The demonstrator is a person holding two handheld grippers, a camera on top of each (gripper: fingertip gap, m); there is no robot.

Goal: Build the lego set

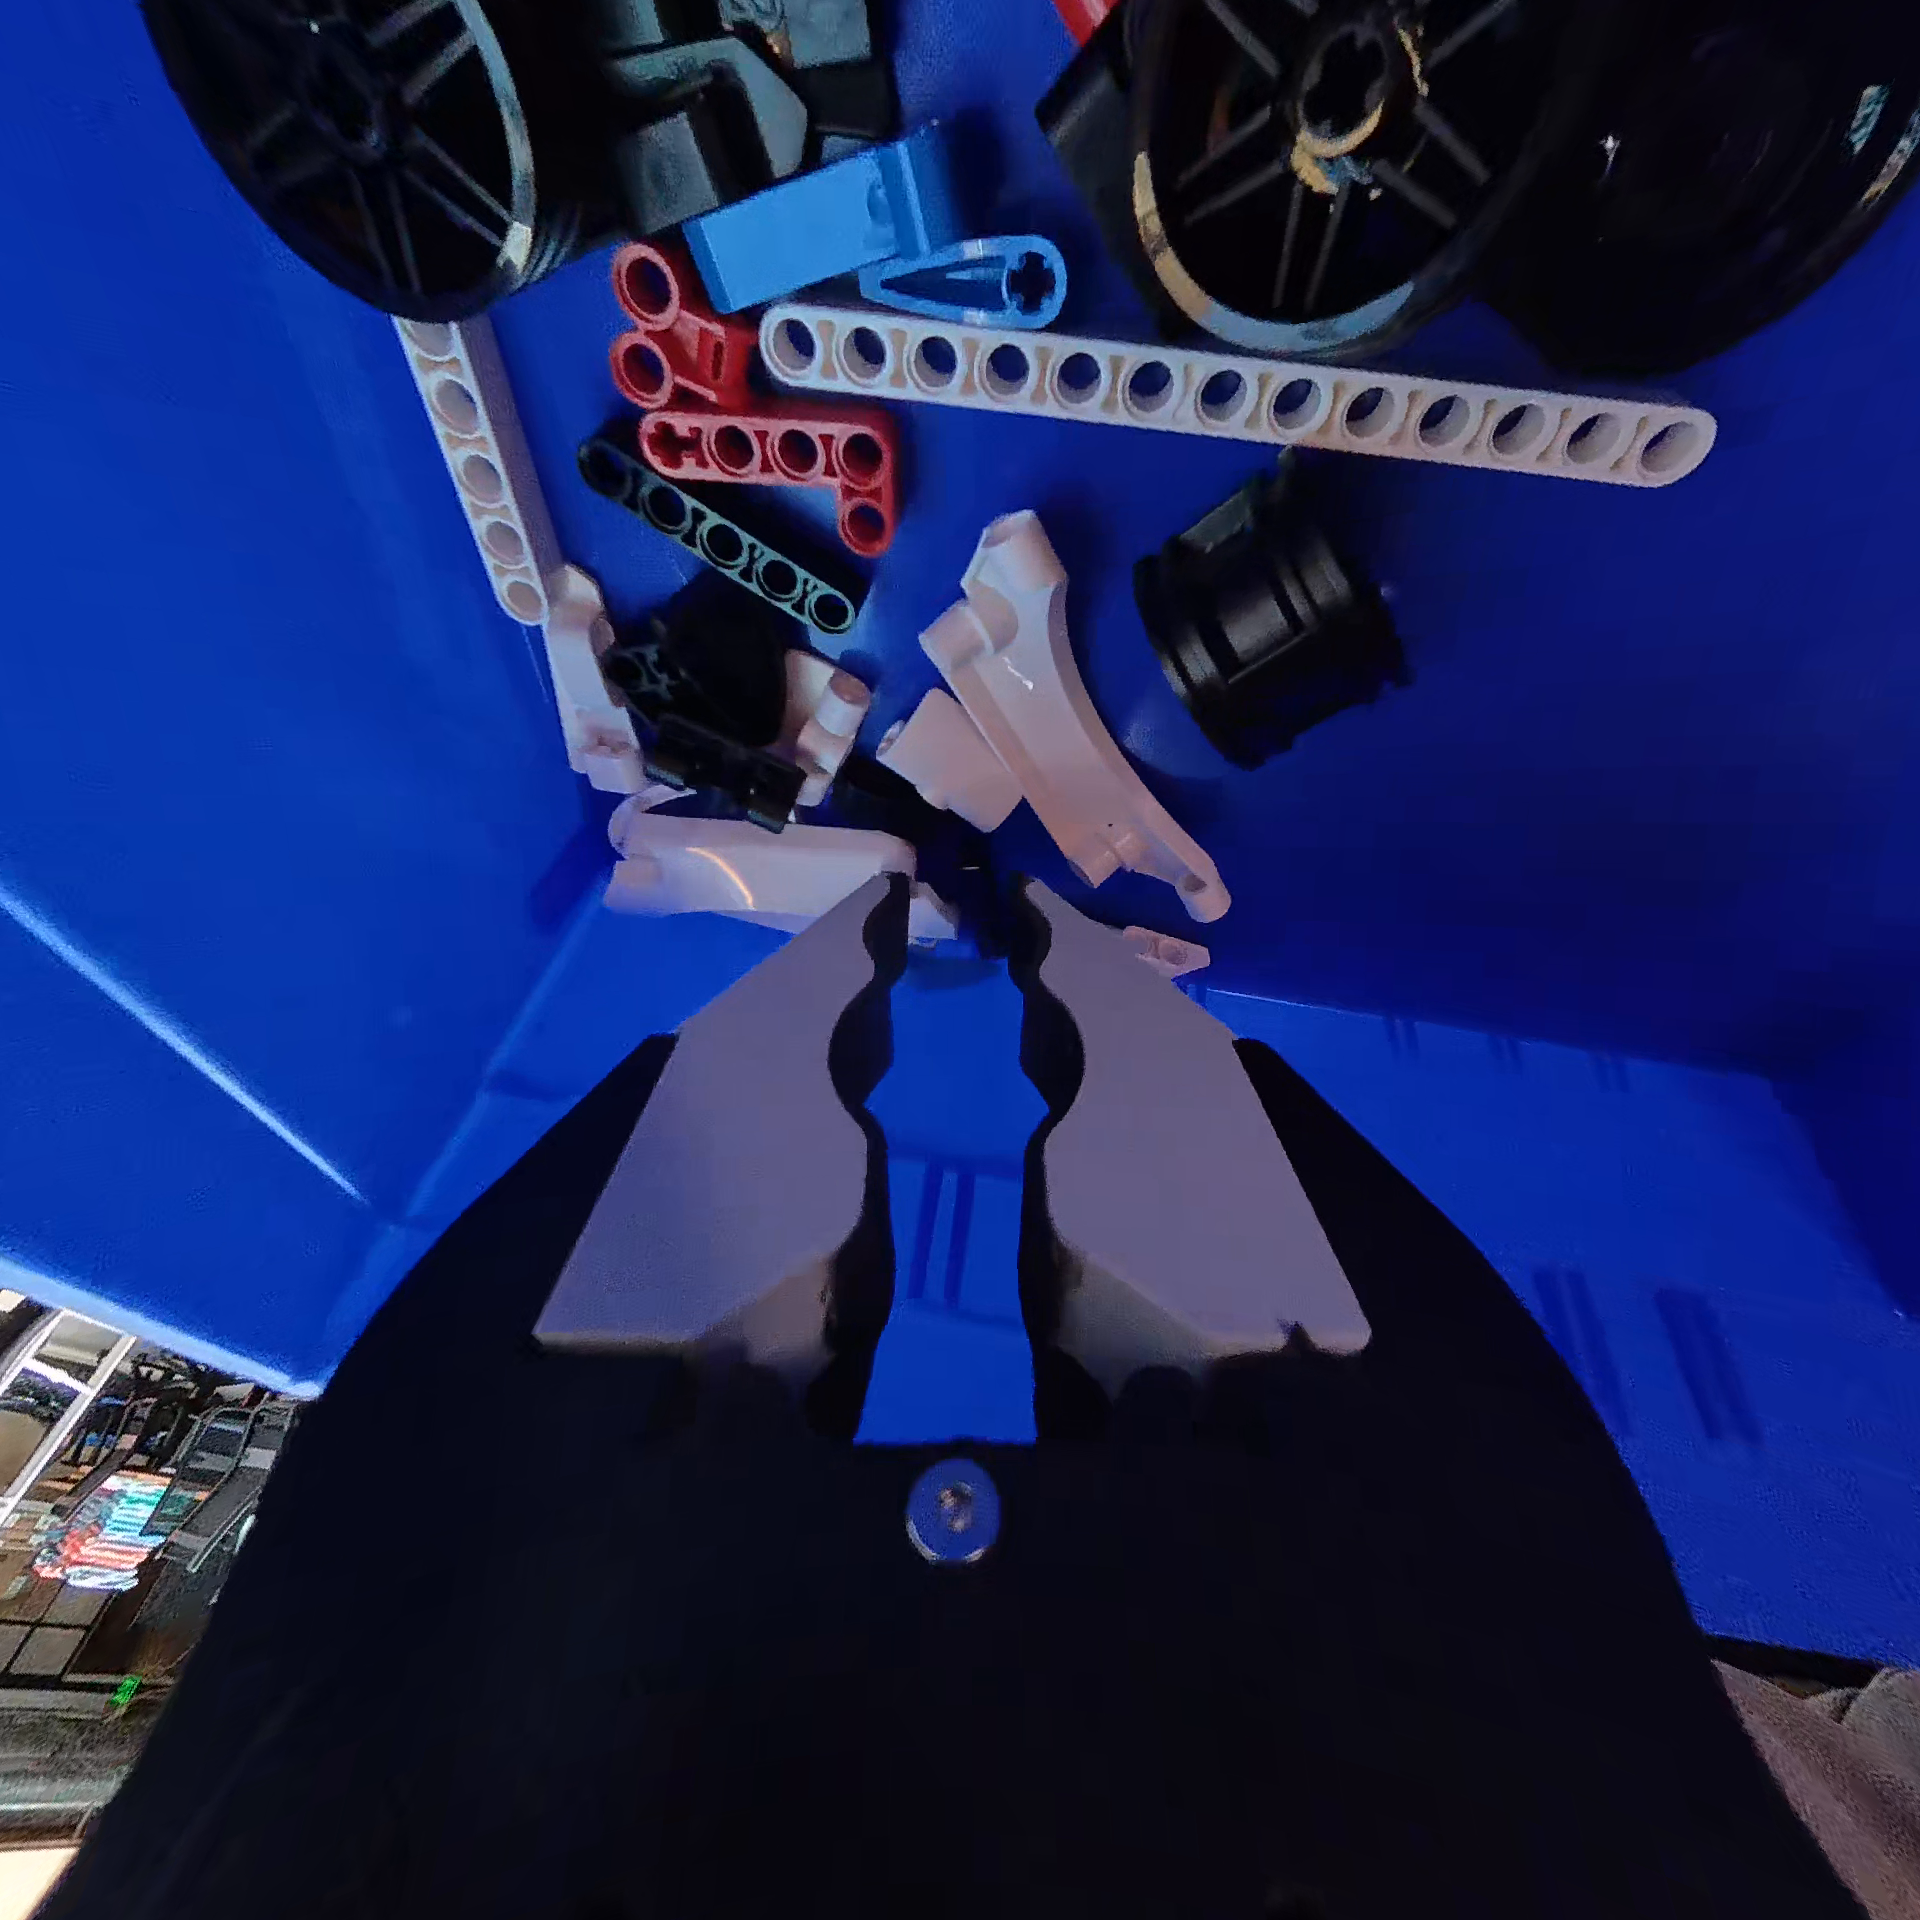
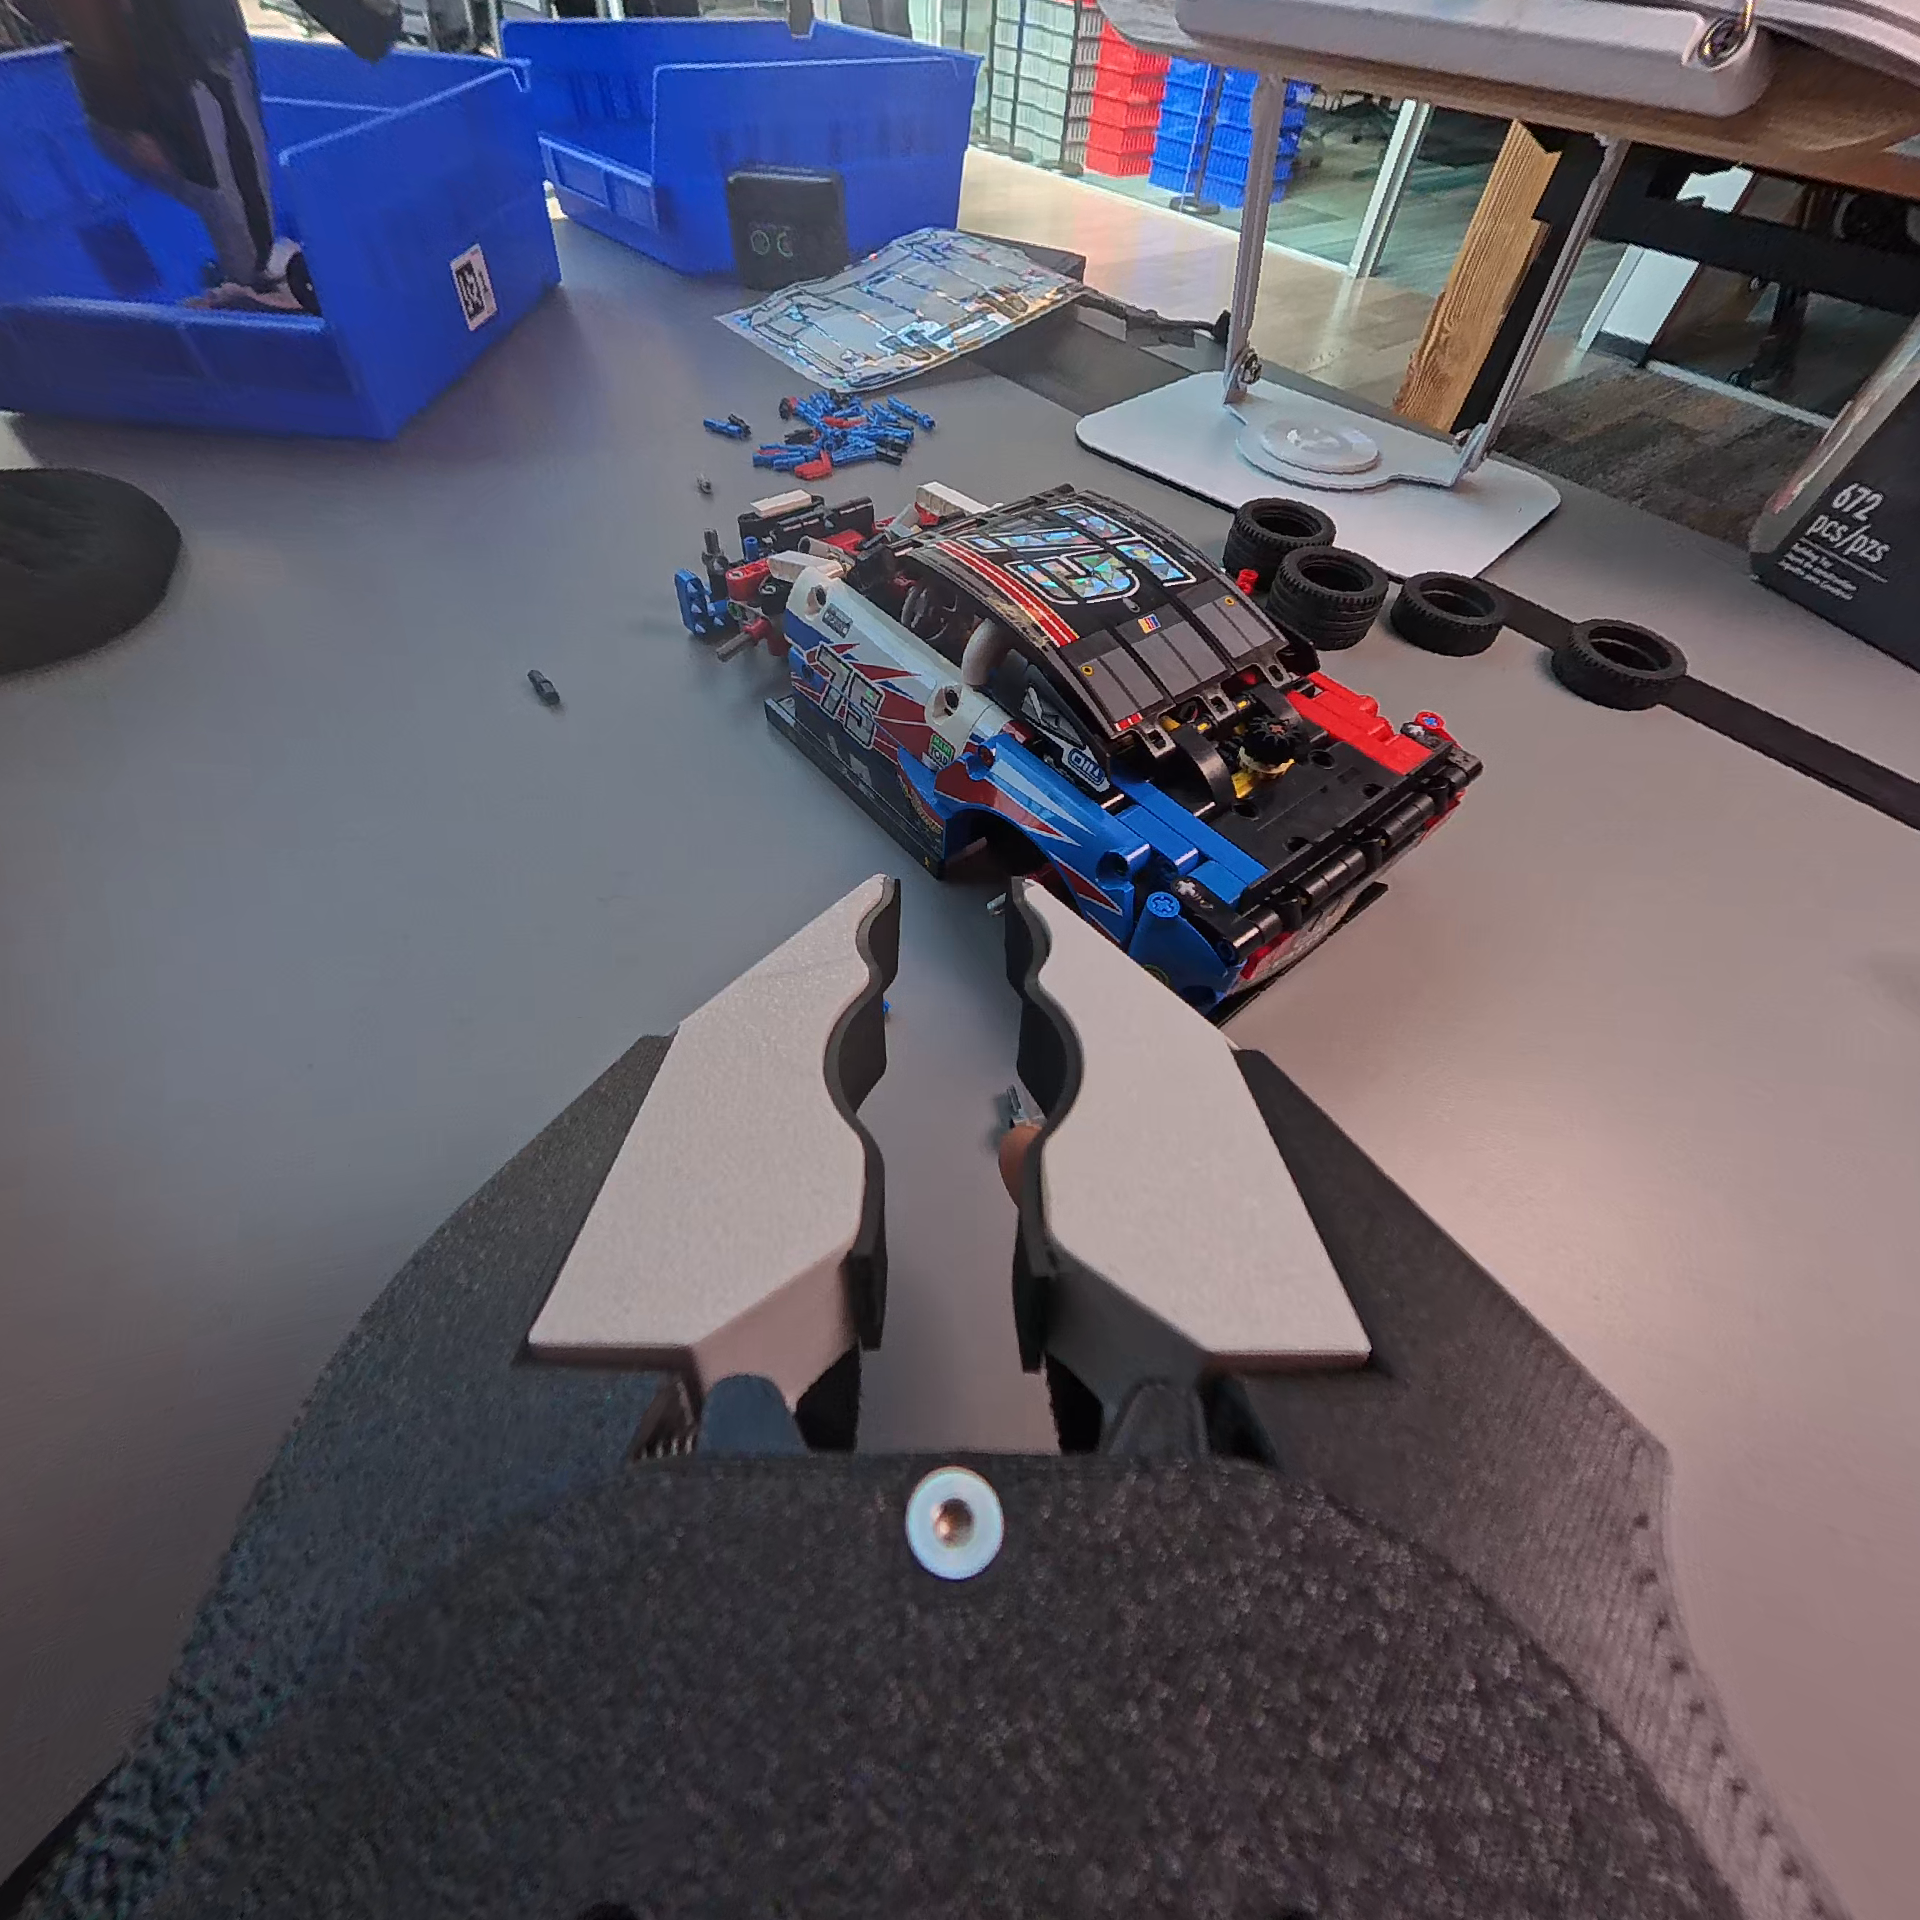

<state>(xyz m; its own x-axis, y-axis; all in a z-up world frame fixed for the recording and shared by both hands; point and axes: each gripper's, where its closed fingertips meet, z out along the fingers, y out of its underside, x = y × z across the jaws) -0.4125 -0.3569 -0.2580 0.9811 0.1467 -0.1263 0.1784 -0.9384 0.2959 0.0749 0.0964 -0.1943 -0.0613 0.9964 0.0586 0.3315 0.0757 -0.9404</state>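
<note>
My left gripper (image 1: 956,899) is down inside a blue bin (image 1: 1558,1143), its jaws a little apart. Its tips sit on either side of a small black piece (image 1: 961,868) among white curved panels (image 1: 1049,717); I cannot tell whether they touch it. Farther in lie a long white beam (image 1: 1236,395), red connectors (image 1: 769,447), a black beam (image 1: 717,540), a black hub (image 1: 1262,634) and black wheels (image 1: 1320,156). My right gripper (image 2: 951,899) is open and empty above the grey table, just short of the partly built race car (image 2: 1049,727).
Several black tyres (image 2: 1330,592) lie right of the car. A pile of blue and red pins (image 2: 842,431) and a sticker sheet (image 2: 904,301) lie behind it. Two blue bins (image 2: 395,229) stand at the back left, a stand base (image 2: 1320,457) and a black box (image 2: 1849,551) at the right. Some 65 cm of space lies between my two pairs of fingers. The black hub (image 1: 1262,634) lies some 7 cm from my left tips, 60 cm from my right tips.
</note>
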